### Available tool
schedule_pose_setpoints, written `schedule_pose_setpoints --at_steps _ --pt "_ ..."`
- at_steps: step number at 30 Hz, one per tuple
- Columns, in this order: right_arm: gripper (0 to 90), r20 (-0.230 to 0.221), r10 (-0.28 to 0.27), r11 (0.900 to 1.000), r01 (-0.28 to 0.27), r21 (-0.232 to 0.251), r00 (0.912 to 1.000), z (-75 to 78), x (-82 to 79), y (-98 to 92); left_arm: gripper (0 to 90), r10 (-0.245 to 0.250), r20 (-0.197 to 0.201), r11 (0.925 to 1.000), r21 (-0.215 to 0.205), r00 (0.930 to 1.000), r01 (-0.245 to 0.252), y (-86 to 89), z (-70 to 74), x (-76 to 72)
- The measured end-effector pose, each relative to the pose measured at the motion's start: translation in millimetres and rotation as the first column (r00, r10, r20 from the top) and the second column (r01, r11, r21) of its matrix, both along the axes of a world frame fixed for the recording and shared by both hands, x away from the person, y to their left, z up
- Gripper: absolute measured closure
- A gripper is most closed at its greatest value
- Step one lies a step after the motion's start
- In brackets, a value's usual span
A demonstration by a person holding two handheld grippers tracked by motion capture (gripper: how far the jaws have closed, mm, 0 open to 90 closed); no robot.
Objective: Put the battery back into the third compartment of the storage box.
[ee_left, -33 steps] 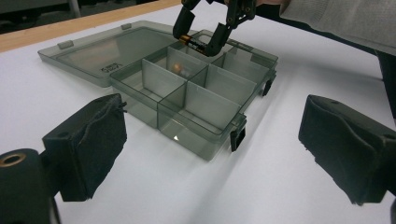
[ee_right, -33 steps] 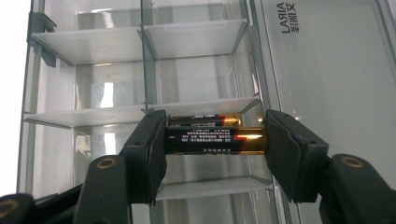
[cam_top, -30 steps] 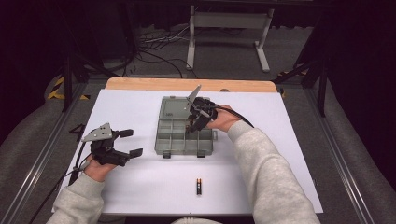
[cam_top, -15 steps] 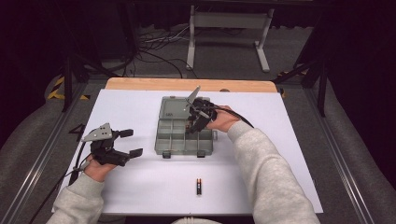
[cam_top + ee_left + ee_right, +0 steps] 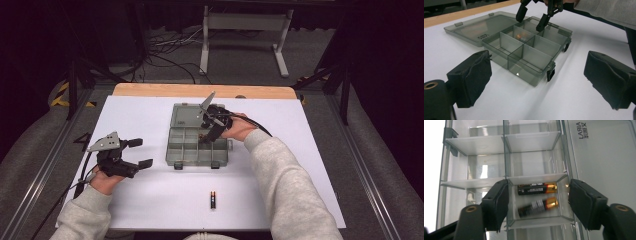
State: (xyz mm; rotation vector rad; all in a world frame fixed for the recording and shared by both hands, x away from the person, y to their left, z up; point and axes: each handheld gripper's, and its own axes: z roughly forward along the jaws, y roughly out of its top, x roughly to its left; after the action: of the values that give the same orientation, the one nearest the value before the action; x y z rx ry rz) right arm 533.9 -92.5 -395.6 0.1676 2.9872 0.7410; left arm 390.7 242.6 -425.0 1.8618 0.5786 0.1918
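Over the organizer box [image 5: 190, 145] — right gripper [image 5: 210, 131], jaws spread, tilted down.

Compartment dividers [image 5: 534, 178] flank right gripper [image 5: 537, 202] jaws; table [image 5: 150, 200] open.

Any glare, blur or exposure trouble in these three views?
Right gripper view: table beside the box blown out white; lower battery smeared, upper battery sharp. Left gripper view: bright glint on a divider; near pads soft. High view: table evenly lit, surroundings dark.

Dark room; grey floor [image 5: 240, 60], loose cables [image 5: 165, 55], white metal stand [image 5: 245, 22] behind table.
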Motion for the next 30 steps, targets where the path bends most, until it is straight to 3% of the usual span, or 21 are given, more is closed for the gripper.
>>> schedule_pose_setpoints --at_steps 6,12,21,30 --pt "32.3 0.015 -0.004 1.0 0.004 0.008 0.9999 6.1 -1.6 -3.5 8.2 0.0 -0.002 1.0 -0.001 1.0 0.0 1.1 0.6 0.0" --pt "17.2 0.063 -0.017 0.997 0.012 0.081 0.9979 28.3 -12.3 -11.3 8.2 0.001 -0.001 1.0 -0.003 1.0 -0.001 1.4 0.5 0.3" --pt "10.5 0.096 -0.031 0.988 0.016 0.15 0.9949 58.8 -42.9 -26.0 8.2 0.003 0.003 1.0 -0.003 1.0 -0.003 1.2 1.2 -0.3" --pt "8.6 0.121 -0.041 0.985 0.02 0.17 0.9917 68.8 -66.9 -39.8 8.2 0.004 0.0 1.0 -0.003 1.0 -0.004 1.2 1.5 -0.8"
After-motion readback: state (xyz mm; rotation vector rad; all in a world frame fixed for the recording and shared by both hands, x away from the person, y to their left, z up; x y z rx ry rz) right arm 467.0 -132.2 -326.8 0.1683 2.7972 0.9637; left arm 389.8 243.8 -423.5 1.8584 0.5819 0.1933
